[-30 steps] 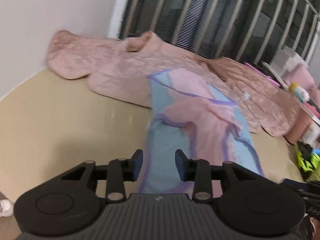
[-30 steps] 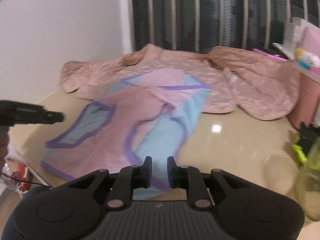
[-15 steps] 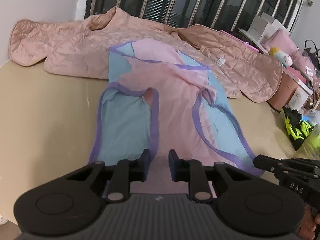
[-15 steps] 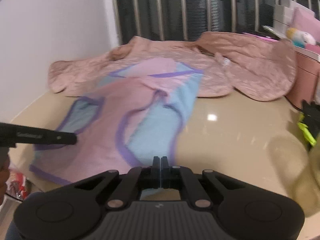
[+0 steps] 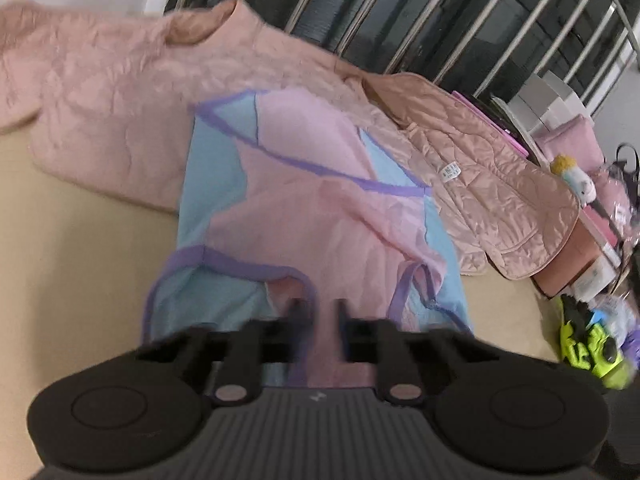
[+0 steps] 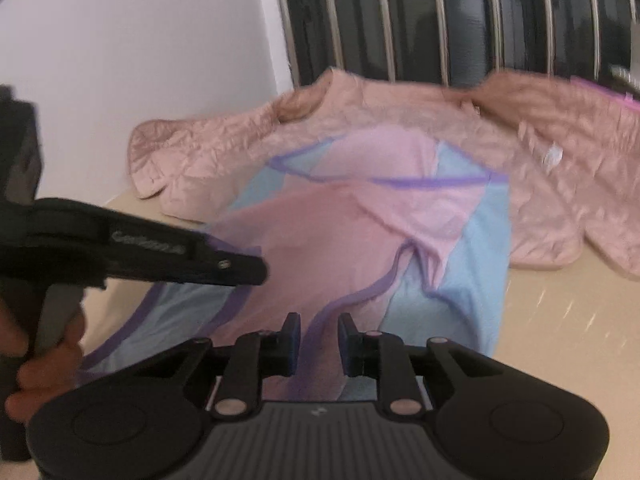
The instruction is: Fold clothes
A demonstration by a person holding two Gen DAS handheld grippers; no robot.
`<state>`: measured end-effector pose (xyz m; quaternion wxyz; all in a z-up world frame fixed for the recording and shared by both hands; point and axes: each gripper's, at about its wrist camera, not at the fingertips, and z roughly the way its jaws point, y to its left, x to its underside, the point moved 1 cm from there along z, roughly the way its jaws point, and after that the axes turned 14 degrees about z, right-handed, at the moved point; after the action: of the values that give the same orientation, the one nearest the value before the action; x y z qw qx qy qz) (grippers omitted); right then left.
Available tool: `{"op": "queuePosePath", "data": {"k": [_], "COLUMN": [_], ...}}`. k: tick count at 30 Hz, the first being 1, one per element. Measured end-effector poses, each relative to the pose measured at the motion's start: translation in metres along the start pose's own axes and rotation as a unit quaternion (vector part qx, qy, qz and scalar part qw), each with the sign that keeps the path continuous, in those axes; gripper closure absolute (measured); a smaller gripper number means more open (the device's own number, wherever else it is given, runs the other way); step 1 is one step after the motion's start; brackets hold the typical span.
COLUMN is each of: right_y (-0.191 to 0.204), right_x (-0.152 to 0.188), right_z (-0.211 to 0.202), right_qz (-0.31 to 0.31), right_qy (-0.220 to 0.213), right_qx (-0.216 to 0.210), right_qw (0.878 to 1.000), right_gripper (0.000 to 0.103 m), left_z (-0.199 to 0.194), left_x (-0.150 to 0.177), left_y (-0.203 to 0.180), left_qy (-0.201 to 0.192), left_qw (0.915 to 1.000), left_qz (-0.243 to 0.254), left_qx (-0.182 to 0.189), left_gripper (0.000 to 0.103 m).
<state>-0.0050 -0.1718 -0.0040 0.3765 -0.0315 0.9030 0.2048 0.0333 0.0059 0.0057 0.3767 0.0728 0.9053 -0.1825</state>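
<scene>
A pink and light-blue garment (image 5: 320, 216) with purple trim lies flat on the beige table (image 5: 60, 260), its near hem towards me. My left gripper (image 5: 323, 312) hovers over the purple-edged sleeve, its jaws closing to a narrow gap. Pink cloth shows through the gap, and blur hides any contact. From the right wrist view that left gripper (image 6: 256, 272) reaches in side-on over the garment (image 6: 340, 232). My right gripper (image 6: 319, 328) is above the other sleeve's purple hem, its jaws opening and gripping nothing.
A pink quilted jacket (image 5: 120, 100) lies spread behind the garment, along the barred window (image 5: 440, 20). Pink boxes (image 5: 568, 272), a plush toy (image 5: 576, 176) and a neon-yellow item (image 5: 588, 344) crowd the right side. A person's hand (image 6: 44, 360) holds the left gripper.
Both grippers have moved forward and lower over the garment's near part. The left jaws have narrowed from wide. The right jaws shut fully, then parted again.
</scene>
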Motion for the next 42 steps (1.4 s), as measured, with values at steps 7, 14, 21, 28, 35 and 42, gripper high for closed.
{"op": "queuePosePath", "data": {"k": [7, 14, 21, 28, 35, 42], "right_y": [-0.008, -0.021, -0.024, -0.034, -0.052, -0.052], "right_x": [0.003, 0.006, 0.022, 0.023, -0.014, -0.02], "right_z": [-0.005, -0.058, -0.092, -0.085, -0.05, -0.025], "right_qz": [0.034, 0.045, 0.015, 0.031, 0.047, 0.058], "right_qy": [-0.027, -0.09, -0.106, -0.076, -0.08, 0.016], "right_qx": [-0.021, -0.049, -0.059, -0.039, 0.023, 0.009], "right_qw": [0.999, 0.994, 0.993, 0.996, 0.995, 0.998], "right_gripper": [0.102, 0.102, 0.102, 0.095, 0.089, 0.08], "left_z": [-0.015, -0.055, -0.075, -0.064, -0.042, -0.018], "left_x": [0.011, 0.012, 0.024, 0.037, 0.026, 0.027], "left_y": [0.011, 0.011, -0.014, -0.011, -0.01, -0.025], "left_qy": [-0.022, -0.06, -0.047, -0.021, -0.014, 0.003], "left_qw": [0.9974, 0.9926, 0.9967, 0.9996, 0.9991, 0.996], "left_qz": [-0.058, -0.084, -0.021, -0.014, -0.019, -0.019], "left_qx": [0.038, 0.064, 0.063, -0.008, 0.036, 0.087], "left_gripper": [0.102, 0.102, 0.102, 0.074, 0.062, 0.08]}}
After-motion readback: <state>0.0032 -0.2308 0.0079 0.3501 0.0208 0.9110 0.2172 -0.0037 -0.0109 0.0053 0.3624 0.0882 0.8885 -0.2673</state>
